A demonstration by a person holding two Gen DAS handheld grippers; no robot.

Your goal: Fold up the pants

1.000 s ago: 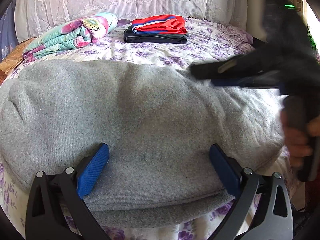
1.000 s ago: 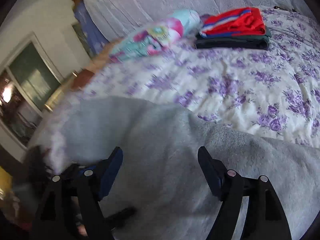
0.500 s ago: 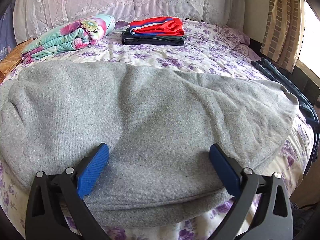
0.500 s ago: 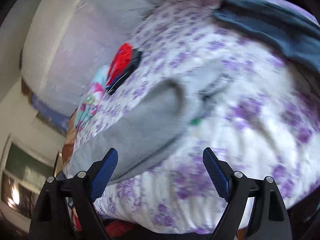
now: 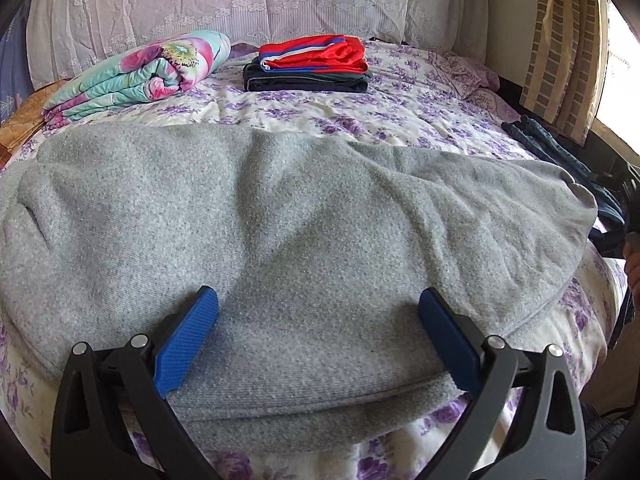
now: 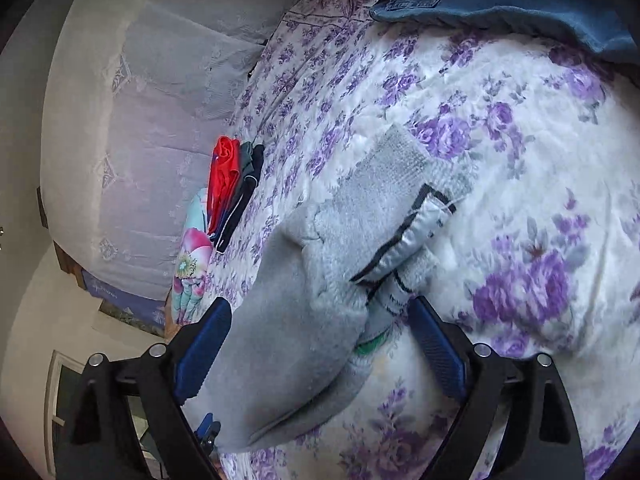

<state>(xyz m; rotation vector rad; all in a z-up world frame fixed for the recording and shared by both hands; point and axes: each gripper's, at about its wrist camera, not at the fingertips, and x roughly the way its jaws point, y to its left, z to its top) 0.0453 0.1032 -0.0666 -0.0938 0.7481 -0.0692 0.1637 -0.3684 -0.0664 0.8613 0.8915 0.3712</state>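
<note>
Grey sweatpants [image 5: 280,208] lie spread flat across the flowered bed sheet [image 5: 400,108]. My left gripper [image 5: 318,296] hovers open over their near edge, blue pads wide apart and off the cloth. In the right wrist view the same pants [image 6: 288,320] end in a ribbed waistband [image 6: 400,172] with a pale, dark-trimmed lining [image 6: 416,224] turned out. My right gripper [image 6: 320,308] is rolled sideways at that end and its jaws are opening. The cloth lies between them, and the pads do not press on it.
A folded stack of red and dark clothes [image 5: 308,64] and a rolled floral quilt [image 5: 136,72] sit by the headboard. Blue jeans [image 5: 560,152] lie at the bed's right edge, below a curtain [image 5: 560,40]. A hand [image 5: 632,260] shows at the far right.
The right gripper swept off the middle of the pants to their right end, rolled sideways and widened its jaws. It left the left wrist view. The left gripper stayed still.
</note>
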